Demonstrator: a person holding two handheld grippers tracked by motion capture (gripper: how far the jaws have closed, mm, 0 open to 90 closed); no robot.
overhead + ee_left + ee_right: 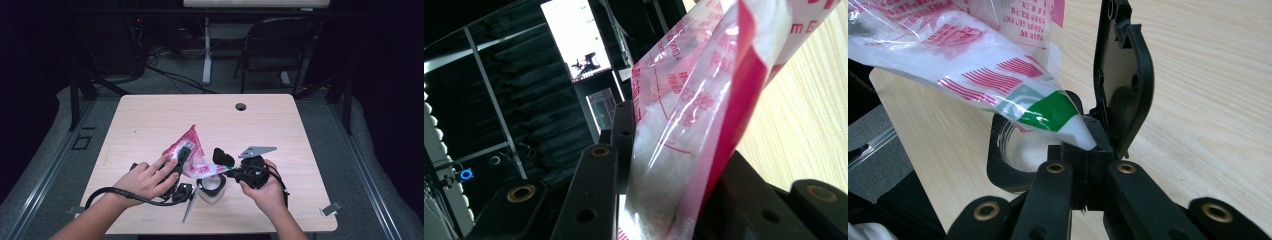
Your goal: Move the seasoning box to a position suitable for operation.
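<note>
A pink and clear plastic bag [192, 150] of white grains hangs tilted over the table [150, 120], and my left gripper [182, 155] is shut on its upper part. In the left gripper view the bag [694, 115] sits pinched between the black jaws of my left gripper [674, 165]. Its lower corner [1080, 136] points down at the mouth of a small clear jar [1008, 150] with a black collar. The jar's flip lid [1120, 80] stands open. My right gripper [1088, 155] is shut on the collar by the hinge, and in the high view it [235, 172] holds the jar [212, 187].
A thin silver strip [189, 210] lies by the jar near the front edge. The table has a cable hole [241, 106] at the back. A folding chair [280, 35] stands beyond it. Metal clips [331, 208] sit at the front corners.
</note>
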